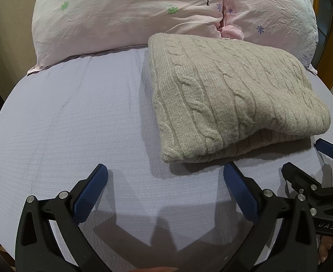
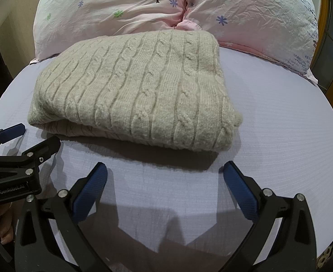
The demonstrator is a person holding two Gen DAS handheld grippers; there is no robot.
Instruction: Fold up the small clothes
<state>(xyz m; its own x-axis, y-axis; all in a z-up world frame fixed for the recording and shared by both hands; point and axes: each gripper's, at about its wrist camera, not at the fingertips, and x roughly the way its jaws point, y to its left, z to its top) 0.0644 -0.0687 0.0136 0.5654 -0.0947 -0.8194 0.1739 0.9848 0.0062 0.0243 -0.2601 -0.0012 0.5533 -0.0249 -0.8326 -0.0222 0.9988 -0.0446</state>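
A beige cable-knit sweater (image 1: 230, 95) lies folded into a thick rectangle on the lavender bed sheet (image 1: 76, 117); it also shows in the right wrist view (image 2: 139, 90). A pinkish layer peeks out under its near edge. My left gripper (image 1: 165, 172) is open and empty, just short of the sweater's near left corner. My right gripper (image 2: 165, 172) is open and empty, just in front of the sweater's near edge. Each gripper shows at the other view's side: the right one (image 1: 302, 158), the left one (image 2: 37, 136).
A large pink floral pillow (image 1: 130, 13) lies against the sweater's far edge, also in the right wrist view (image 2: 245, 11). Bare sheet (image 2: 279, 113) stretches left and right of the sweater. The bed's edges curve away at both sides.
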